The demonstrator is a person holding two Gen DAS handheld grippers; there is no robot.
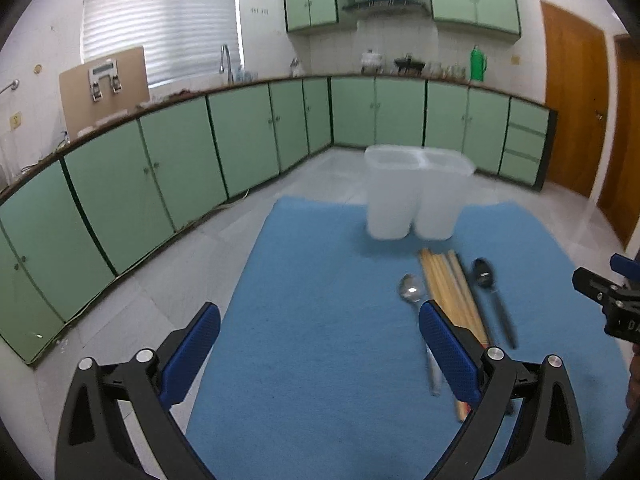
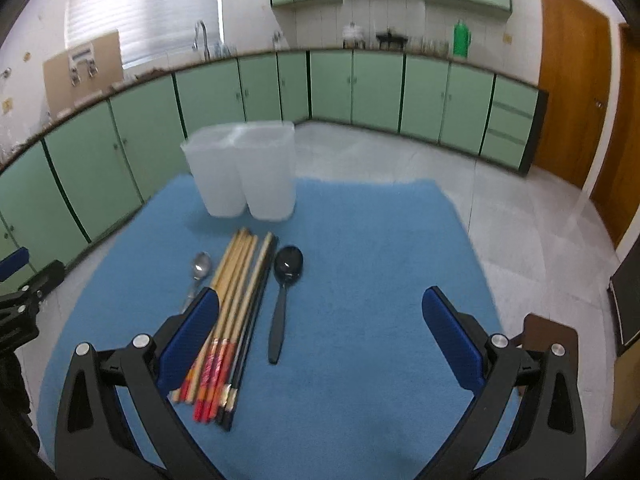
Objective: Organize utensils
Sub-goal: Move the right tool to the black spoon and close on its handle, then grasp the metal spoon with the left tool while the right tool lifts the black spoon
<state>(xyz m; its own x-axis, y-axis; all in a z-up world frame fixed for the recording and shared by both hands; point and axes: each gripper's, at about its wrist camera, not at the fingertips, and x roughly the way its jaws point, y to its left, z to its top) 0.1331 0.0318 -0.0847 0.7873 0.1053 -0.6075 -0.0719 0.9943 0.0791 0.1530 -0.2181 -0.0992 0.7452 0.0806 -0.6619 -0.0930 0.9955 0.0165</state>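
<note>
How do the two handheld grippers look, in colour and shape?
The left gripper and the right gripper look alike: each has two black plastic linkage arms with triangular cut-outs, round silver pivot bolts, and flat blue fingers with a fine textured surface. No cables or sleeves are visible.

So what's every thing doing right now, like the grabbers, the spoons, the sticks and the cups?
Left gripper: open, holding nothing.
Right gripper: open, holding nothing.
Translucent white two-compartment plastic holder: upright on the mat, looks empty.
Shiny metal spoon: lying flat.
Bundle of wooden chopsticks: lying flat, side by side.
Black plastic spoon: lying flat.
Blue mat: spread flat.
</note>
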